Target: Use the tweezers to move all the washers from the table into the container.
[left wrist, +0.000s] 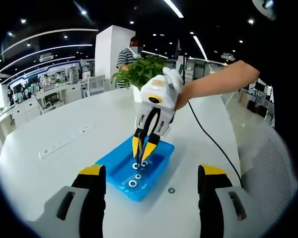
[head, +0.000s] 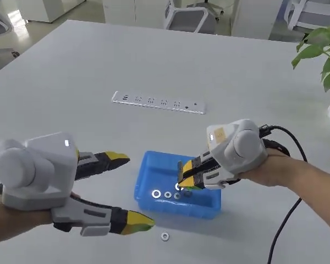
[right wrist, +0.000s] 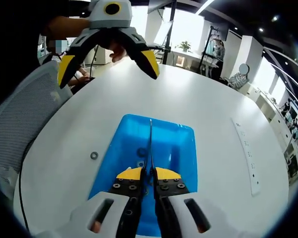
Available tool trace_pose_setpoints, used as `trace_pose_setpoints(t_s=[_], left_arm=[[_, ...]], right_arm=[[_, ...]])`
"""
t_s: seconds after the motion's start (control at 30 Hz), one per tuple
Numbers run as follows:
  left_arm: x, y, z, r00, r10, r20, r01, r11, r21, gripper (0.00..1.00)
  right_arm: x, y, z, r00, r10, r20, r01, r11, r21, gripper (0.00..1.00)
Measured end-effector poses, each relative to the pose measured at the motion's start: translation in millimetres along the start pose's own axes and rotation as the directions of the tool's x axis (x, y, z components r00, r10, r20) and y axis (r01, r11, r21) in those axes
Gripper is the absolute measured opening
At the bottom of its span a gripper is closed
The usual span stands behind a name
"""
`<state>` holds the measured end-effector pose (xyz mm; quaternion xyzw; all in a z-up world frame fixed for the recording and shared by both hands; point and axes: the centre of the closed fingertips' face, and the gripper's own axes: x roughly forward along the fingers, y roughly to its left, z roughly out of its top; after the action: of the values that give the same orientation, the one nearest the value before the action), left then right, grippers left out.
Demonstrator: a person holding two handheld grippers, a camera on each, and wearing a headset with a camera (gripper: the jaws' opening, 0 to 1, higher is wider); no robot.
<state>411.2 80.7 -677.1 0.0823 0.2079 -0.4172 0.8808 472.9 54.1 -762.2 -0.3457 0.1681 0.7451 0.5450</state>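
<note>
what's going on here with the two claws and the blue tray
A person holds a claw in each hand. The right claw is shut on the tweezers, whose tips point down into the blue container, where several washers already lie. One washer is left on the table, just outside the container's near wall. The left claw is open beside the container, holding nothing.

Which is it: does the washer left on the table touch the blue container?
Apart. The right gripper view shows a strip of bare table between the washer and the container wall; the head view agrees.
</note>
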Motion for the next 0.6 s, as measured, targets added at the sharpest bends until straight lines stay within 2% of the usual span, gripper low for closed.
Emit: trace_pose_setpoints(t_s=[0.17, 0.33, 0.6], left_arm=[[8.3, 4.4, 5.8, 0.9998, -0.016, -0.008, 0.016, 0.999, 0.034, 0.7], [19.9, 11.6, 10.0, 0.9995, -0.024, -0.019, 0.025, 0.997, 0.068, 0.54], [35.5, 9.9, 16.9, 0.9981, -0.055, -0.027, 0.057, 0.994, 0.092, 0.34]], right_arm=[[-0.8, -0.1, -0.5, 1.0, 0.0, -0.001, 0.0, 1.0, -0.001, 0.08], [-1.0, -0.2, -1.0, 1.0, 0.001, -0.001, -0.001, 1.0, -0.002, 0.08], [-1.0, 0.7, -0.8, 1.0, -0.003, 0.001, 0.003, 1.0, 0.0, 0.08]])
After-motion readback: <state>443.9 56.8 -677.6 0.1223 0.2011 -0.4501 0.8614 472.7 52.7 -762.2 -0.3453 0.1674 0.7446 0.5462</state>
